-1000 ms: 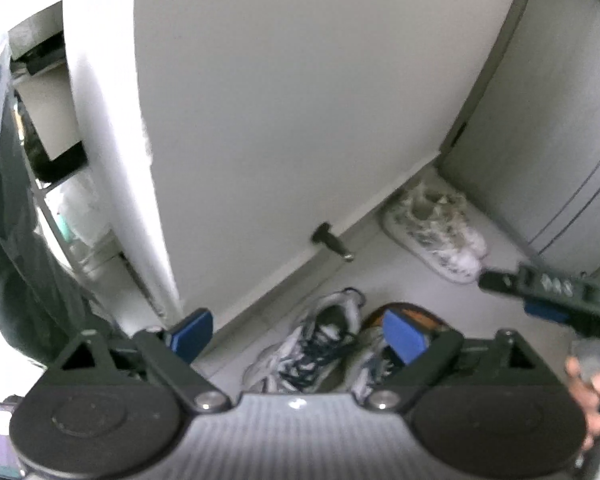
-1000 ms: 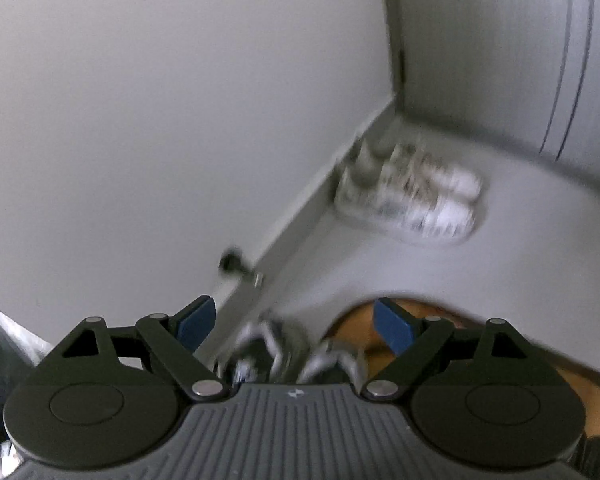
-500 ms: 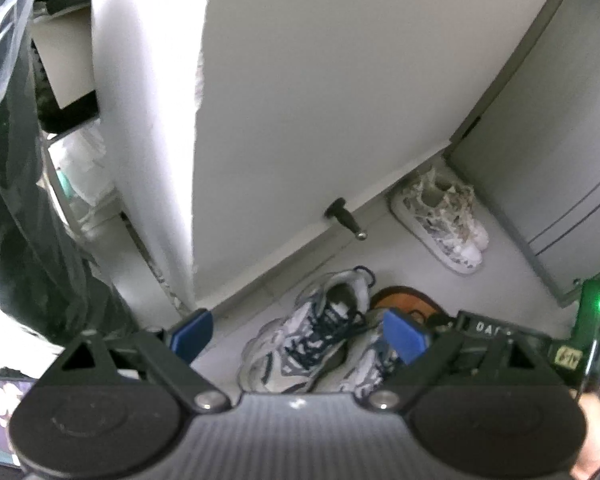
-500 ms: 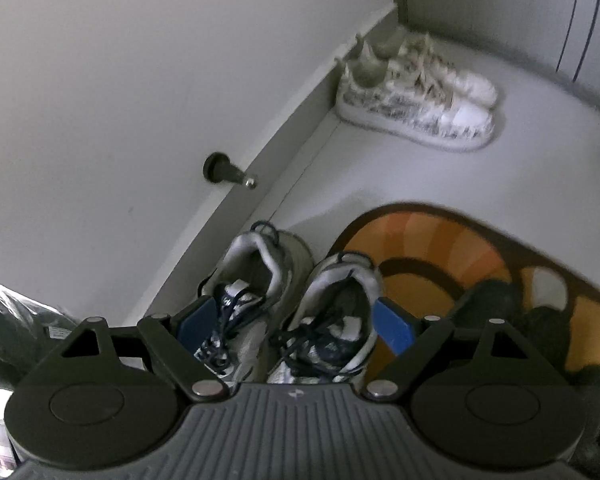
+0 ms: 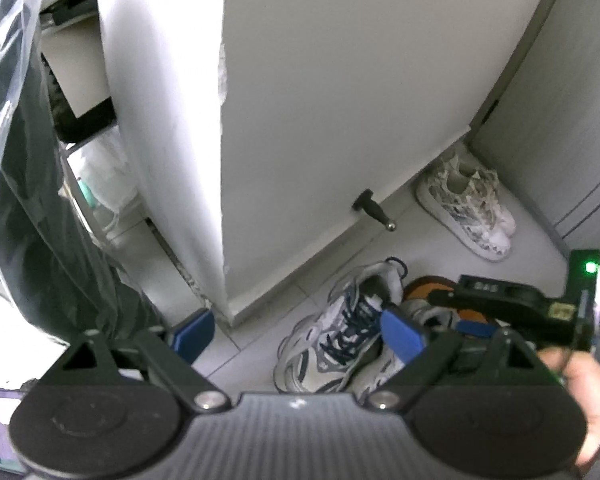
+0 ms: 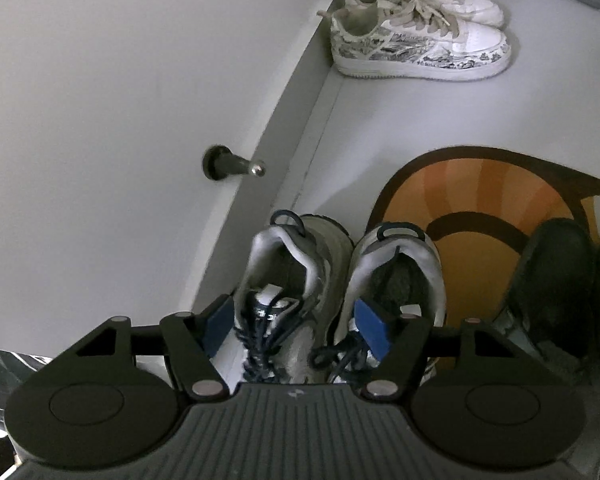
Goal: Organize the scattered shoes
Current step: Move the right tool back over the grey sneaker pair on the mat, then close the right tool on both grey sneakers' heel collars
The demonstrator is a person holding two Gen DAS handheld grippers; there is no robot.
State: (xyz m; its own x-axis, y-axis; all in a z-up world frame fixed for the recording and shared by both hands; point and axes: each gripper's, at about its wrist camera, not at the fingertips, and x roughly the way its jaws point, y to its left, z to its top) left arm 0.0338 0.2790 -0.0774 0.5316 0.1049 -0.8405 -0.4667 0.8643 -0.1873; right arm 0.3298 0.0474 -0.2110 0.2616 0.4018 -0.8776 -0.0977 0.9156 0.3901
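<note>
**Right gripper drops over grey sneakers**

Lowered since a second ago, my right gripper point(image 6: 296, 326) is closing astride the left grey sneaker point(image 6: 296, 280) by the wall; contact seemingly not yet made. Left view: my left gripper point(image 5: 296, 334) hangs wide, empty, above the pair.

Grey sneakers point(image 6: 332, 280) paired beside wall; patterned pair point(image 6: 416, 40) beyond.

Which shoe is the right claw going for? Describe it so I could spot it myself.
Find the white wall with the black doorstop. Below it two grey sneakers sit side by side; it is the wall-side sneaker, which lies between the closing fingers of the right claw. Unlike its twin, it sits off the orange mat.
</note>
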